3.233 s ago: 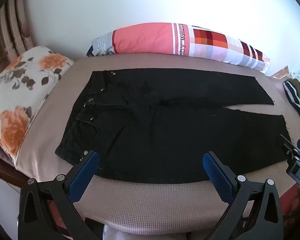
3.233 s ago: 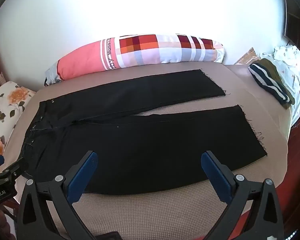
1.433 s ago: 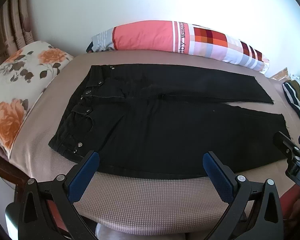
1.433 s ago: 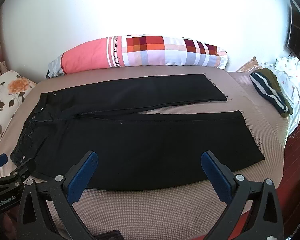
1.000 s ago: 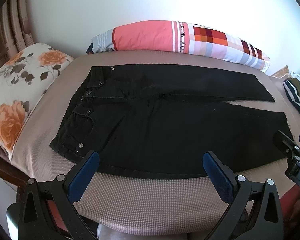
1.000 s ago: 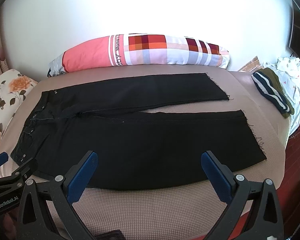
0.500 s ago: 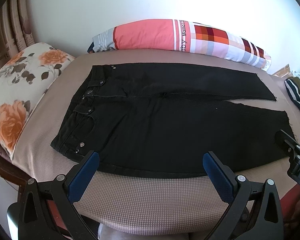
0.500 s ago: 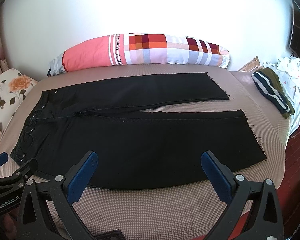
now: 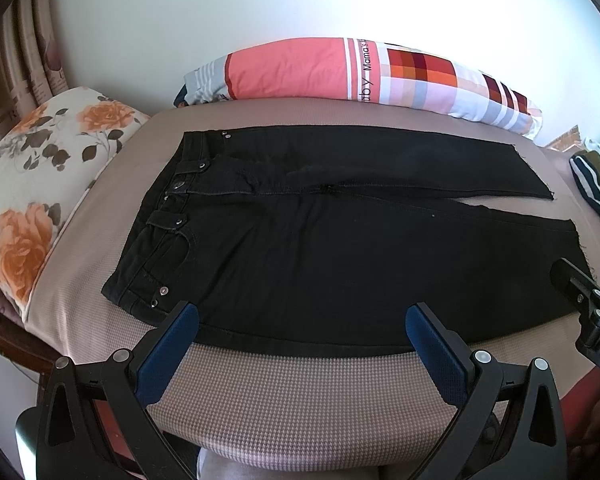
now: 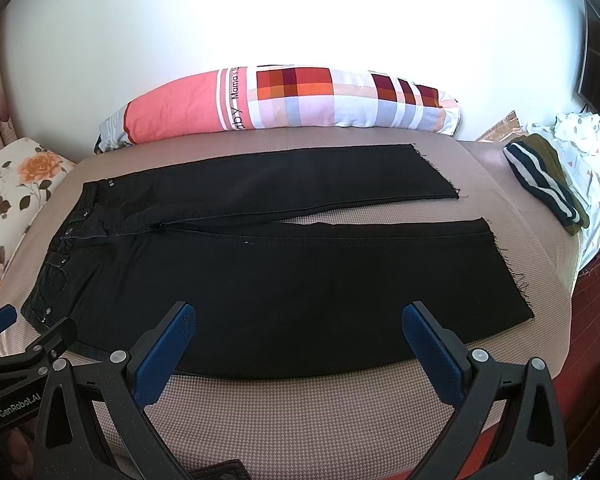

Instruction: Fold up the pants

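Black pants (image 9: 340, 240) lie flat and unfolded on the tan bed (image 9: 300, 400), waistband at the left, both legs pointing right; they also show in the right wrist view (image 10: 300, 264). My left gripper (image 9: 302, 320) is open and empty, hovering at the near edge of the pants by the waist end. My right gripper (image 10: 296, 320) is open and empty, hovering at the near edge of the nearer leg. Each gripper shows at the edge of the other's view: the right one (image 9: 580, 304) and the left one (image 10: 28, 344).
A long pink and checked bolster (image 9: 360, 76) lies along the wall behind the pants. A floral pillow (image 9: 32, 184) is at the left. A folded striped garment (image 10: 544, 176) and white cloth (image 10: 584, 140) lie at the right end of the bed.
Both grippers have drifted slightly closer over the bed. The pants have not moved, and both grippers stay open.
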`<state>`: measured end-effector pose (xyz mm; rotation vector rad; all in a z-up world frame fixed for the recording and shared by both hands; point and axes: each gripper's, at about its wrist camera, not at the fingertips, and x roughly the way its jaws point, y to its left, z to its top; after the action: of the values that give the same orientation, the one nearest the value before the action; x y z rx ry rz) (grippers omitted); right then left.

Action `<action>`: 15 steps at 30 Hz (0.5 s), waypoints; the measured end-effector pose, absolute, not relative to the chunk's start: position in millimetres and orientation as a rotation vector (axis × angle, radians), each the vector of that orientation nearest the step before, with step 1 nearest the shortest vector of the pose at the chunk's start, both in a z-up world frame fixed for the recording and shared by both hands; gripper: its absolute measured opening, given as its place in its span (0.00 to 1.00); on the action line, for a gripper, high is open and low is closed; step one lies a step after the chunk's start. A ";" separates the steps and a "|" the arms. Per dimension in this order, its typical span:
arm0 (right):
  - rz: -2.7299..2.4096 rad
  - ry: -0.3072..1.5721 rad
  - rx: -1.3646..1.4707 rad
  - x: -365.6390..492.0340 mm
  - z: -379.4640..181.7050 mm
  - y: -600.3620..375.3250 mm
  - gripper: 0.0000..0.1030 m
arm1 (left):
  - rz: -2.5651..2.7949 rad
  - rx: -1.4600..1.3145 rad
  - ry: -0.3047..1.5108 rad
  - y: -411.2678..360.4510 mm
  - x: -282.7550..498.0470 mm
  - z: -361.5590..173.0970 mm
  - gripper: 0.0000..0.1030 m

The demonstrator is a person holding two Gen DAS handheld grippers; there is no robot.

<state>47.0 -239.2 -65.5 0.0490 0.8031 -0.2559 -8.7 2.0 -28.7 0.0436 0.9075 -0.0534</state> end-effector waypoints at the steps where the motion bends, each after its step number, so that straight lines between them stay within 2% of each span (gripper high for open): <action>1: -0.256 0.803 0.050 46.9 -65.4 -239.3 1.00 | -0.054 0.044 0.907 1.8 -9.0 -28.5 1.00; 15: -0.264 0.818 0.063 54.6 -71.7 -245.5 1.00 | -0.045 0.026 0.914 13.0 7.9 -26.6 1.00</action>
<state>54.6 -245.5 -71.7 0.0631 0.8176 -0.2638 7.9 13.0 -26.6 0.0258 0.9137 -0.0447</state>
